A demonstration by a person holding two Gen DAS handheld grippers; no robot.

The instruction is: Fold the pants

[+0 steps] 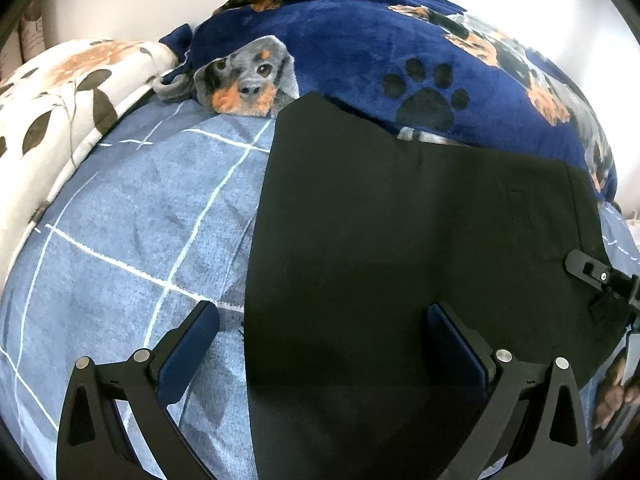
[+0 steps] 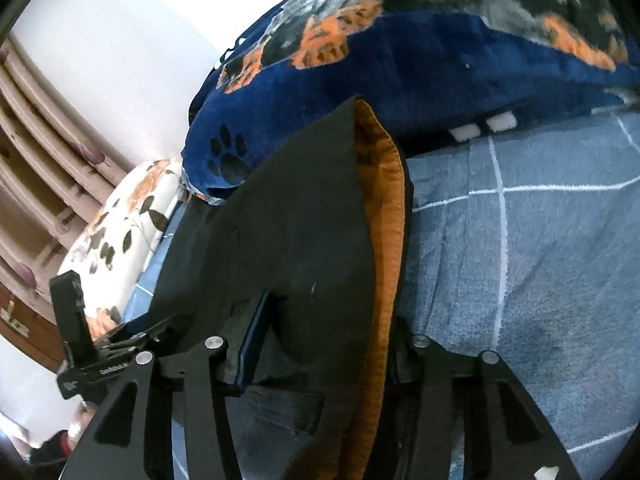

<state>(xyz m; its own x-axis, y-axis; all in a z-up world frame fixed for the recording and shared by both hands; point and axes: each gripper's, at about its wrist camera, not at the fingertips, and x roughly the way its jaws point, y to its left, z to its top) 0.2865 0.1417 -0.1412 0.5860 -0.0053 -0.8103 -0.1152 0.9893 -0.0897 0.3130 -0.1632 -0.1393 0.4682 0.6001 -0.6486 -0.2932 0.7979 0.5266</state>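
Pants (image 1: pixel 400 240) lie flat on the bed (image 1: pixel 120 240), black and already folded into a wide shape. Their far edge touches the dog blanket (image 1: pixel 360 52) at the back of the bed. A flower quilt (image 1: pixel 60 100) sits at the back left corner.

I hold my left gripper (image 1: pixel 324 344) over the near left edge of the pants. Its two fingers are far apart and hold nothing. One finger is over the blue sheet and the other is over the black cloth.

My right gripper (image 2: pixel 328 344) is at the right end of the pants, by the orange lining (image 2: pixel 384 220) of the waist. The cloth runs up between its fingers, so I think it is pinching the waist, but the right finger is hidden, so I cannot tell for sure.

I think the next fold is coming. Here is what could go wrong. If my left fingers close too far out, they may grab the sheet too and pull it up. If they take only the top layer, the pants will slide open and the fold will be crooked. If my right side lets go early, the waist will flop down. The far edge could also catch on the fuzzy blanket.
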